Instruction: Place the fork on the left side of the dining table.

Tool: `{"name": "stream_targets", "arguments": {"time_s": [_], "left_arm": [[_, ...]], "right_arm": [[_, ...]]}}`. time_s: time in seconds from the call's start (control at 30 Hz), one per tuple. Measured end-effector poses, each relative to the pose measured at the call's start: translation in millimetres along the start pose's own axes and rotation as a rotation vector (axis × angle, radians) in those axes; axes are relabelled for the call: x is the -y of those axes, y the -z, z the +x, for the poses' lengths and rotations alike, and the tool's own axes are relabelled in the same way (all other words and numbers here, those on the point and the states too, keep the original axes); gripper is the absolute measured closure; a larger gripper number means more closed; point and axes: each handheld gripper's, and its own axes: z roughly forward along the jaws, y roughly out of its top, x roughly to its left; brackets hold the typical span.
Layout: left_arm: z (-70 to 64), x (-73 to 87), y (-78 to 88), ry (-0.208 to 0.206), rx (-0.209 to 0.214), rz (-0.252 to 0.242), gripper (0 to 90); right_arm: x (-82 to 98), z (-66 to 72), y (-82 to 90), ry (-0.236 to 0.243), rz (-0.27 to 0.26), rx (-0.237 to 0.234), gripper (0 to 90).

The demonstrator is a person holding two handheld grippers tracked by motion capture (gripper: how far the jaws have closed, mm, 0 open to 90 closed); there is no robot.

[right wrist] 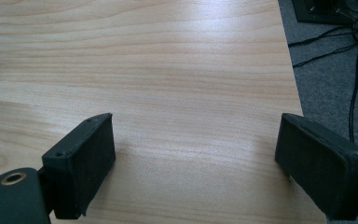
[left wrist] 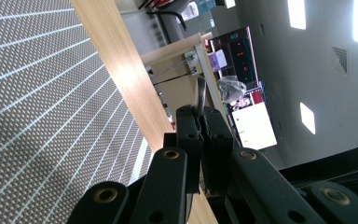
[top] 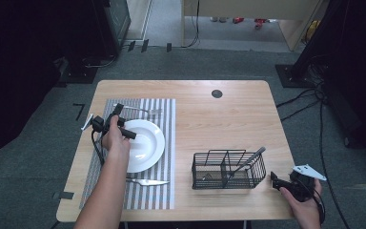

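A place setting looks partly laid; left gripper (top: pixel 116 112), jaws clamped on a thin dark utensil handle (left wrist: pixel 201 95), hovers beside the fork (top: pixel 145 110); plate (top: pixel 153 144) and knife (top: pixel 147 182) sit nearer the person; right gripper (top: pixel 277 181), jaws apart and empty, rests beside the wire caddy (top: pixel 228 170), which holds one utensil.

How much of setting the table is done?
Partly, it seems. The plate, fork and knife already lie on the striped mat. The left gripper is shut on a thin dark piece; I cannot tell what. One utensil stands in the wire caddy, beside the open right gripper, probably next.
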Motion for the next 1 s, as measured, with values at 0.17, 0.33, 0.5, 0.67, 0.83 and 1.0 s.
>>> {"name": "stream_targets", "arguments": {"time_s": [0.17, 0.33, 0.5, 0.67, 0.83, 1.0], "left_arm": [[-1.1, 2.1, -1.9, -0.045, -0.028, 0.028, 86.8], [-1.1, 2.2, -2.2, -0.07, -0.058, 0.036, 87.6], [-0.3, 2.1, -2.1, -0.095, -0.077, 0.037, 86.3], [-1.3, 2.8, -2.8, -0.137, -0.128, 0.034, 78.9], [-3.5, 3.0, -4.9, -0.17, -0.157, 0.041, 73.4], [-6.5, 2.2, -7.1, -0.21, -0.213, 0.061, 67.9]], "right_arm": [[0.0, 0.0, 0.0, -0.001, 0.0, 0.0, 12.0], [0.1, -0.2, 0.1, 0.002, -0.002, 0.0, 12.2], [0.2, -0.1, 0.2, 0.002, -0.002, -0.001, 12.3], [0.2, -0.1, 0.2, 0.002, -0.002, -0.001, 12.3], [0.2, -0.1, 0.2, 0.003, -0.002, -0.001, 12.3], [0.2, -0.1, 0.2, 0.002, -0.002, -0.001, 12.3]]}}
